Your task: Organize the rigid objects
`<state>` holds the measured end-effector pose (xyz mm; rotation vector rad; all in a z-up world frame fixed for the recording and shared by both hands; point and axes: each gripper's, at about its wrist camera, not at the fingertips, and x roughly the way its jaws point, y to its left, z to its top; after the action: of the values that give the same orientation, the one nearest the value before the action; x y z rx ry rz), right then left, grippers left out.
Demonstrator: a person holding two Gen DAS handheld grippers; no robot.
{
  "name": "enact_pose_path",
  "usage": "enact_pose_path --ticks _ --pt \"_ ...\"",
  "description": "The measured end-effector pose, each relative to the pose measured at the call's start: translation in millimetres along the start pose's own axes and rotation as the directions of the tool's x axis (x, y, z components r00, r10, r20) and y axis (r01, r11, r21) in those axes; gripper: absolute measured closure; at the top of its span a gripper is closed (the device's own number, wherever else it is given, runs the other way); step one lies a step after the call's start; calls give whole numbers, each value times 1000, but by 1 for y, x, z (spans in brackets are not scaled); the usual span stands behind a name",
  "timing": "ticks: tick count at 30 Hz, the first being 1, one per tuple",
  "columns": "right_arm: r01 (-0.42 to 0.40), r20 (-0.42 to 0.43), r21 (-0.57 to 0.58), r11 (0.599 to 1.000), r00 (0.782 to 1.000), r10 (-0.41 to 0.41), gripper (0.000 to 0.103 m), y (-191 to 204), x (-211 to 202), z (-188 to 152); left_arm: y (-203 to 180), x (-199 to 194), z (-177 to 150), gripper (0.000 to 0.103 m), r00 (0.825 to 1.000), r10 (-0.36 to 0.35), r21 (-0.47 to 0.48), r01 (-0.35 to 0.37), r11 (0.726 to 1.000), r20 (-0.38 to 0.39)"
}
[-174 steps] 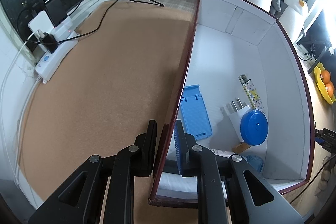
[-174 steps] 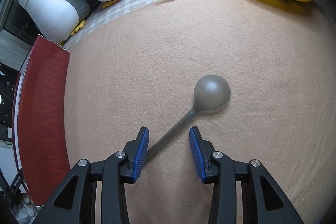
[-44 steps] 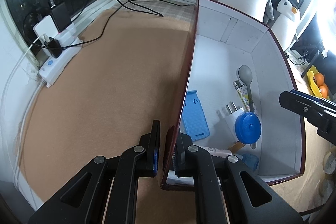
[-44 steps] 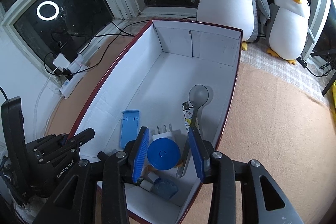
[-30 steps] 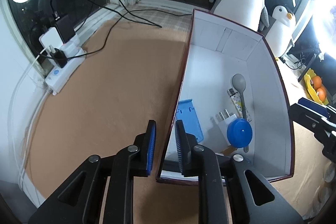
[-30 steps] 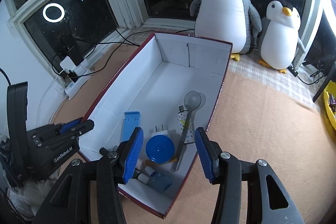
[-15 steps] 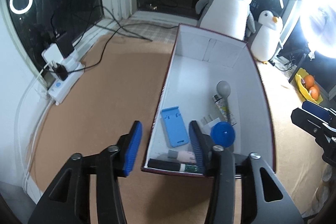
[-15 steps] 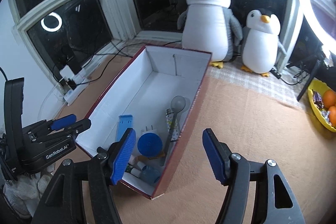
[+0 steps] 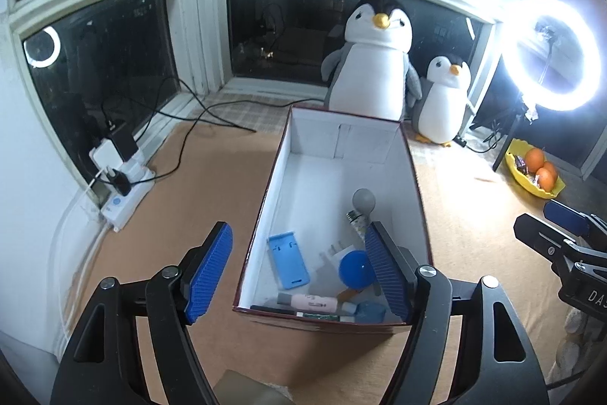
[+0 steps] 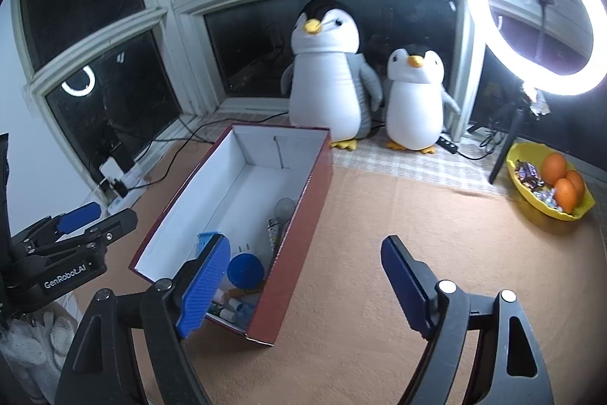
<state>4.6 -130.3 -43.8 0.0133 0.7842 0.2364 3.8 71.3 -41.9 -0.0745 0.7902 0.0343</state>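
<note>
A long box [image 9: 415, 177], red outside and white inside, stands on the tan carpet. In it lie a grey spoon [image 9: 363, 200], a blue phone stand [image 9: 288, 264], a round blue case [image 9: 354, 270], a white plug [image 9: 334, 249] and a pink tube [image 9: 307, 299]. My left gripper [image 9: 299, 253] hangs above and behind the box's near end, its jaws opening with nothing gripped. My right gripper [image 10: 305, 272] hovers over the box's near right corner [image 10: 265, 325], jaws also opening and empty. The spoon [image 10: 284, 207] shows in the right wrist view too.
Two plush penguins [image 9: 373, 63] stand behind the box by the dark window. A lit ring light [image 10: 531, 14] and a yellow bowl of oranges [image 10: 550, 185] are at the right. A power strip [image 9: 125, 192] with cables lies at the left.
Both grippers have lifted and drawn back from the box while their jaws spread. The left one let go of the box's wall. The spoon, earlier on the carpet, now lies in the box.
</note>
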Motion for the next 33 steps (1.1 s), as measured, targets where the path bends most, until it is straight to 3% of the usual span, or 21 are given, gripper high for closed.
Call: enact_pose_path --ticks 9,33 --pt "26 34 28 999 999 -27 23 -11 -15 3 -6 -10 1 24 1000 -14 13 14 1000 18" --pt "34 12 46 998 999 -34 23 -18 -8 0 -10 -8 0 24 1000 -21 28 21 999 5"
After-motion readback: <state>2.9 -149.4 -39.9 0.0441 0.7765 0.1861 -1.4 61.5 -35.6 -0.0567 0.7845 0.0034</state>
